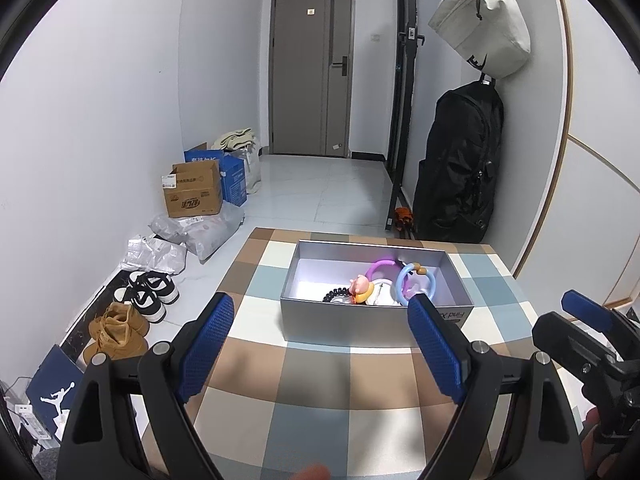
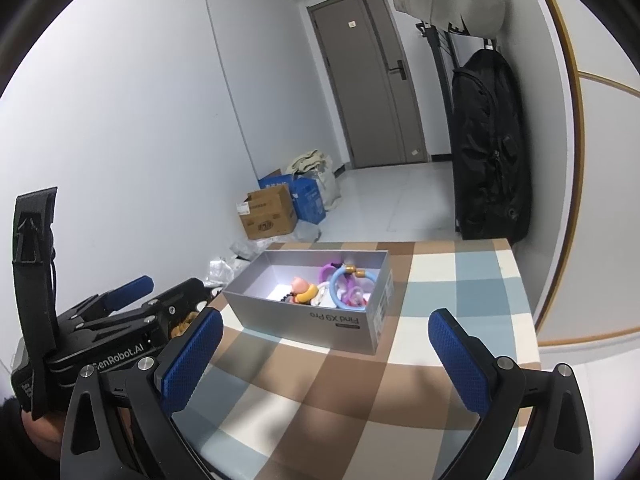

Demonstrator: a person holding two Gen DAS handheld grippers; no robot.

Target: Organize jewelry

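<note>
Jewelry (image 1: pixel 376 288) lies heaped in the grey box (image 1: pixel 340 324) on the checked table (image 1: pixel 312 400); from the left wrist, the left gripper (image 1: pixel 320 344) hangs released and empty short of it. From the right wrist, the right gripper (image 2: pixel 324 356) is likewise spread. Tangled rings (blue (image 2: pixel 340 284) through purple) could drag neighbours out, or tip the light box.

A home entryway: front door (image 1: pixel 311 68), shoes (image 1: pixel 150 294) on the tiled floor, cardboard boxes (image 1: pixel 192 190), bags (image 1: pixel 482 24) hung by the wall.
</note>
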